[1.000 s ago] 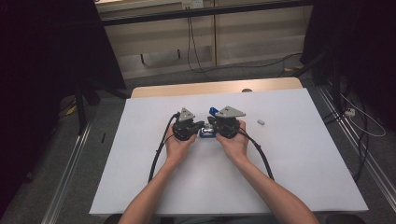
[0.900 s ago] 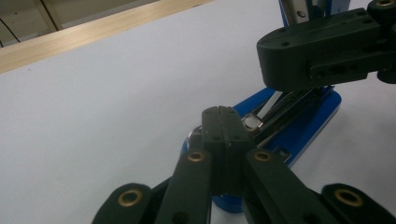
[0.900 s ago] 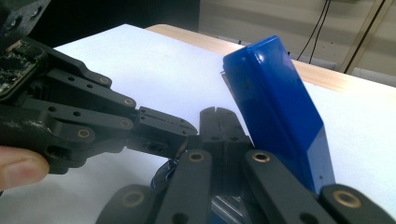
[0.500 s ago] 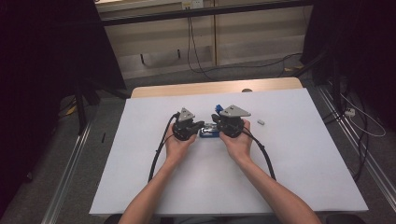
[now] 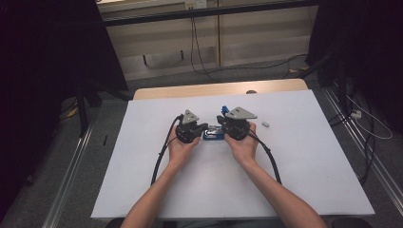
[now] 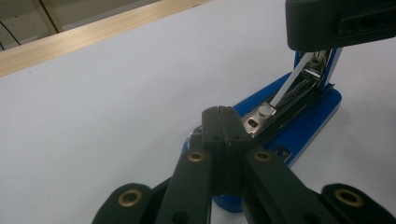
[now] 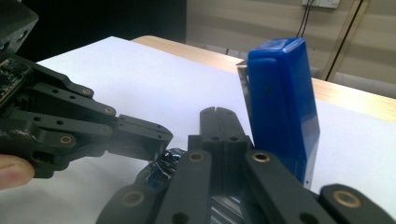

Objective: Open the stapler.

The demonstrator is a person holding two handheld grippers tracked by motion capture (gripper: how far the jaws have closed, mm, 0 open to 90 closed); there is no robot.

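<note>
A blue stapler (image 5: 212,135) lies on the white table between my two grippers, its metal magazine (image 6: 261,116) exposed. Its blue lid (image 7: 280,102) stands swung up, nearly upright. My left gripper (image 6: 223,113) is shut, with its tips over the front end of the magazine and nothing between them. My right gripper (image 7: 215,112) is shut too, just beside the raised lid and close against it. In the high view the left gripper (image 5: 206,128) points right and the right gripper (image 5: 220,129) points left, tips close together over the stapler. The left gripper (image 7: 161,136) also shows in the right gripper view.
A small white piece (image 5: 266,124) lies on the table to the right of my right hand. The white sheet (image 5: 309,156) covers the table, with a wooden strip (image 5: 218,89) along its far edge. Cables trail from both grippers toward the near edge.
The right gripper and the raised blue lid have shifted slightly to the right. The left gripper has stayed in place.
</note>
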